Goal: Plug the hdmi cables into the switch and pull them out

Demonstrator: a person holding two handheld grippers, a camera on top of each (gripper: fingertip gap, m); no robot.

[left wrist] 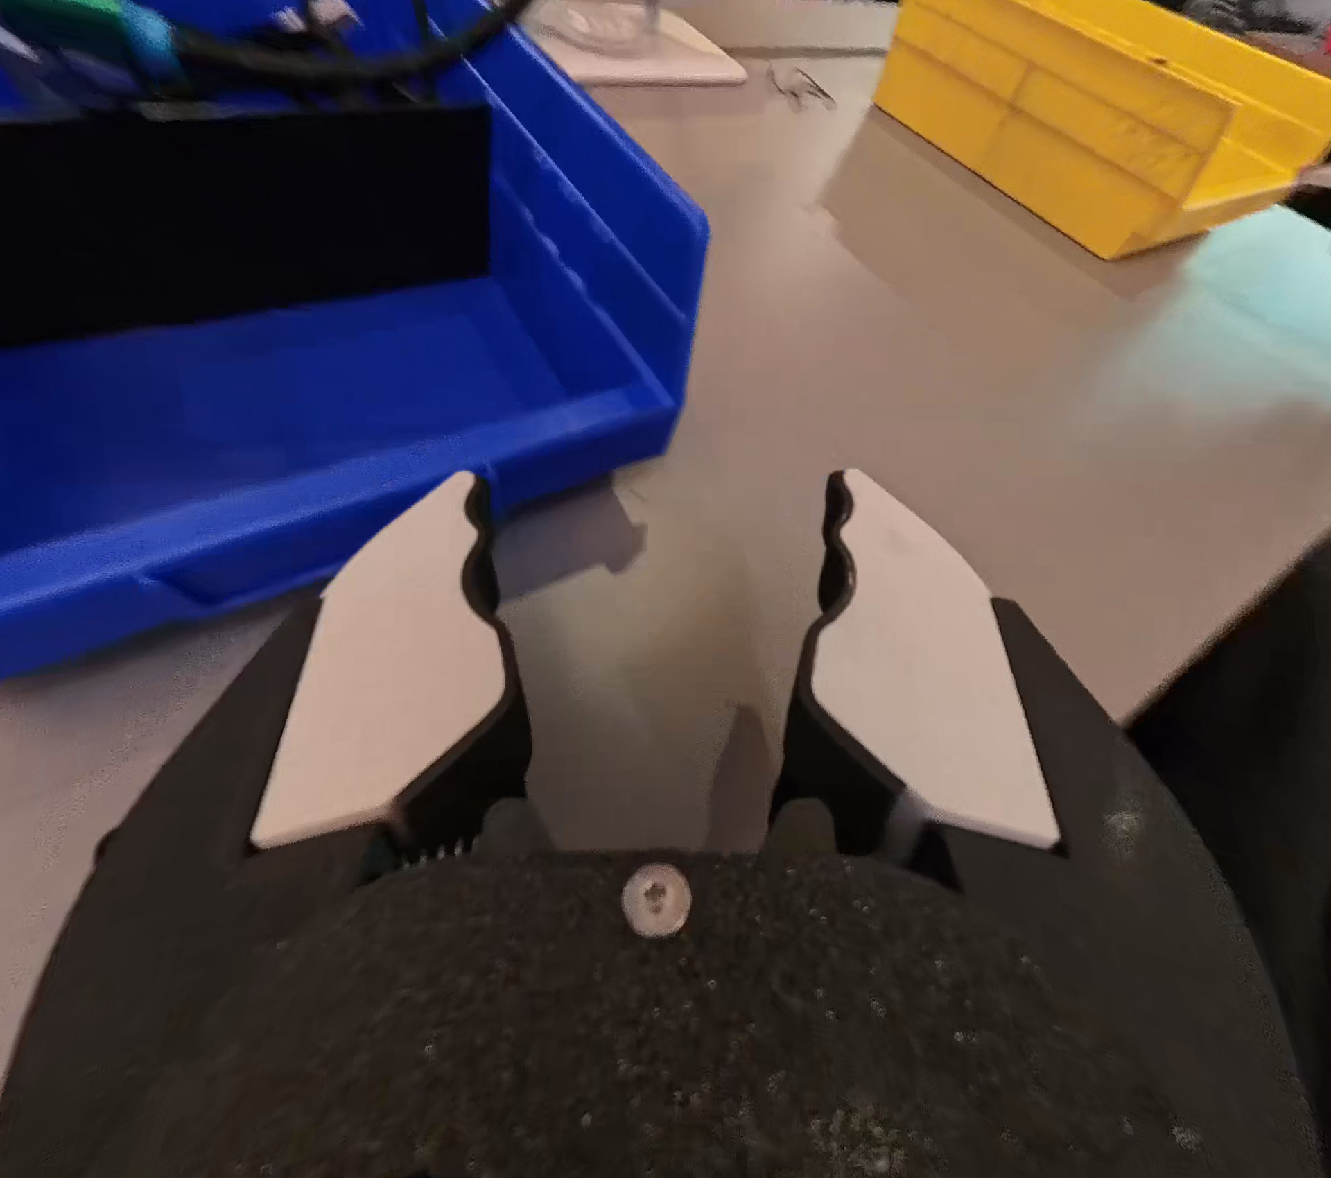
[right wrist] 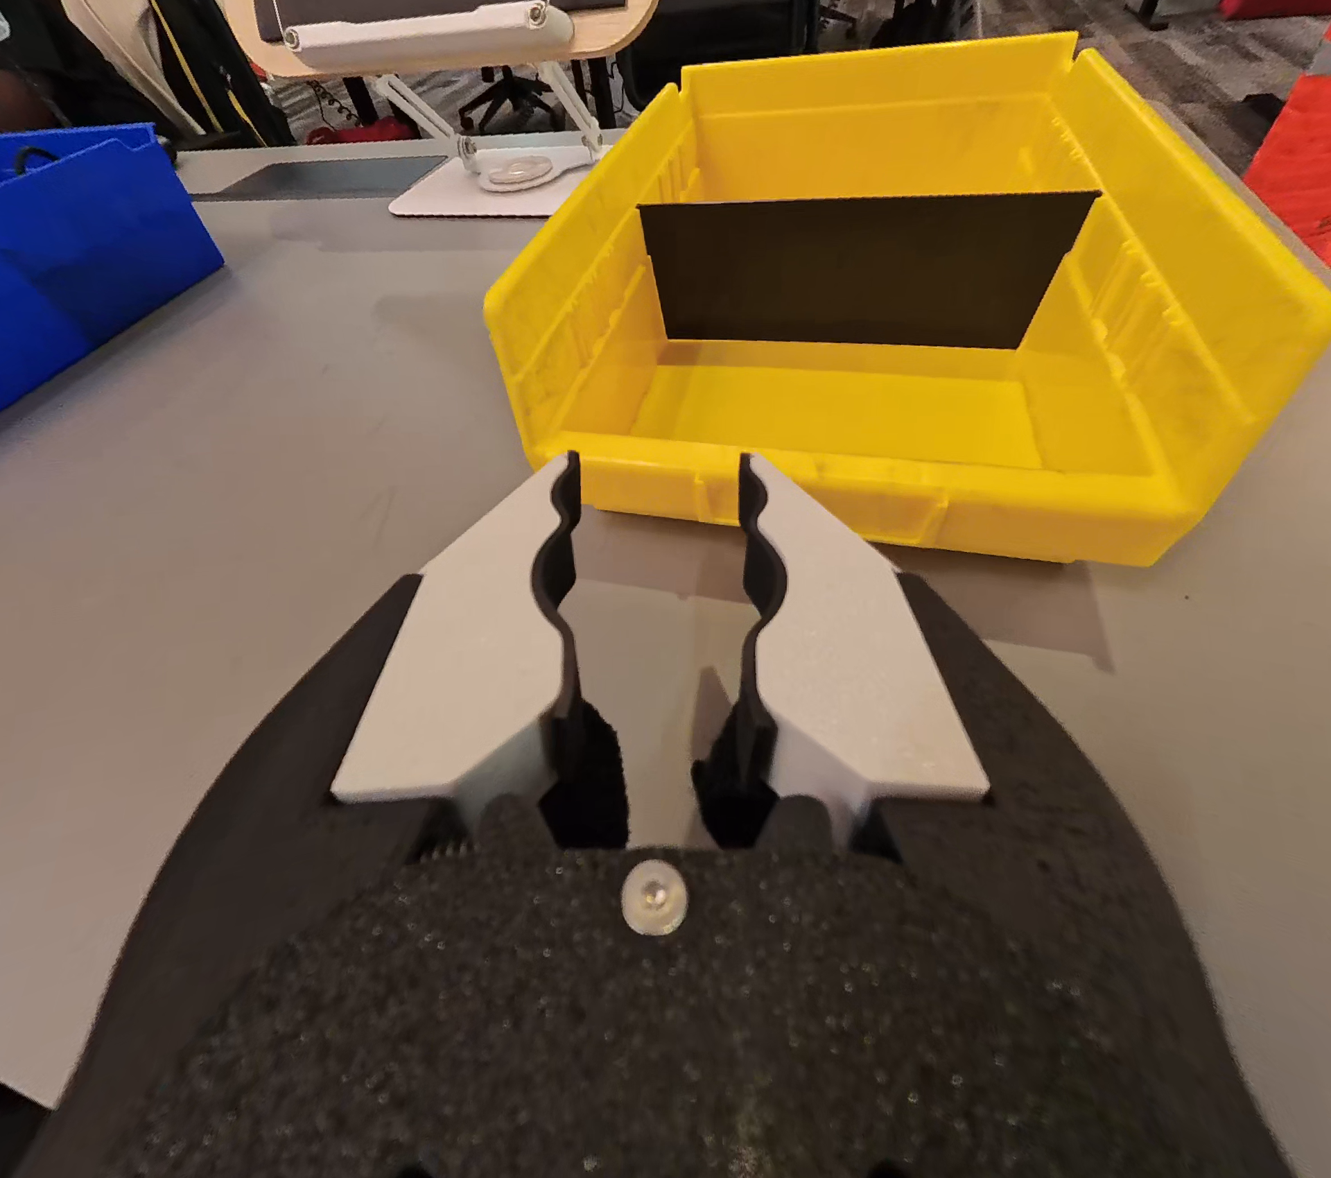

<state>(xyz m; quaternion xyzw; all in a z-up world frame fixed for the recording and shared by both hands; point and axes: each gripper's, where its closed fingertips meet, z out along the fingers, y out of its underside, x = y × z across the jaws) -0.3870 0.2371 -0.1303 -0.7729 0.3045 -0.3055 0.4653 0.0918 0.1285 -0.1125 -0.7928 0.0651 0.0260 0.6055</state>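
Black cables [left wrist: 338, 56] with silver plugs lie in the back part of a blue bin [left wrist: 346, 394], behind a black divider [left wrist: 238, 214], in the left wrist view. A green and blue item [left wrist: 79, 16] lies beside them; I cannot make out a switch. My left gripper [left wrist: 655, 488] is open and empty over the grey table [left wrist: 900, 423], just off the blue bin's front right corner. My right gripper [right wrist: 657, 470] is open and empty, close to the front wall of a yellow bin [right wrist: 864, 495] that has a black divider [right wrist: 857, 272].
The yellow bin also shows at the far right of the left wrist view [left wrist: 1066, 113], and the blue bin at the left of the right wrist view [right wrist: 86, 250]. A white stand base [right wrist: 497, 185] sits at the table's back edge. Chairs and an orange object stand beyond. One gripper's finger ends stand about 50 centimetres off the other's.
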